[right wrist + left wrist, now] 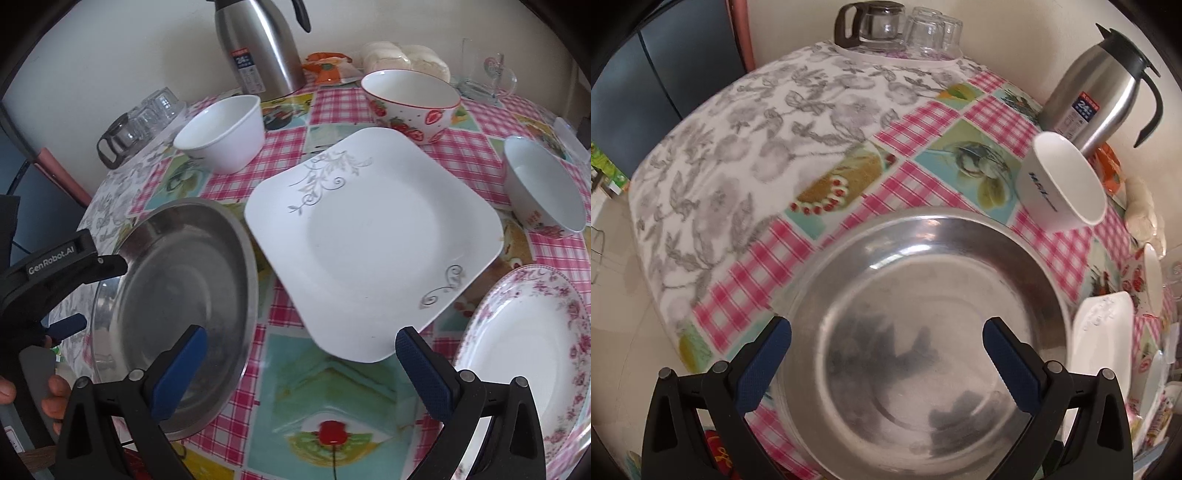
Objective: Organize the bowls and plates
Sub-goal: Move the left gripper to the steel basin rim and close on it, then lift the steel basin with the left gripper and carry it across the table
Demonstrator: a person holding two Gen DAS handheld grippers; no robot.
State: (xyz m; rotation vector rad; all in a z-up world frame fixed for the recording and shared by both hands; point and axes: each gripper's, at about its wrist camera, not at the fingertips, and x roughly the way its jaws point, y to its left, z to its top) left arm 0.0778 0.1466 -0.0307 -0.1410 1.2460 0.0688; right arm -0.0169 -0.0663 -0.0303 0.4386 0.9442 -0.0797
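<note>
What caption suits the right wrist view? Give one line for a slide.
Open right gripper hovers before a square white plate, steel plate alongside.

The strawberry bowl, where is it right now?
In the right wrist view, the strawberry bowl stands at the table's far side, just behind the square white plate, right of the steel thermos jug.

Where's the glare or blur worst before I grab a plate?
Left wrist view: steel plate shows bright glints on its far rim and dark smeared reflections inside; tablecloth is motion-blurred. Right wrist view: sharper; square white plate evenly lit; fisheye bends the floral plate near the edge.
</note>
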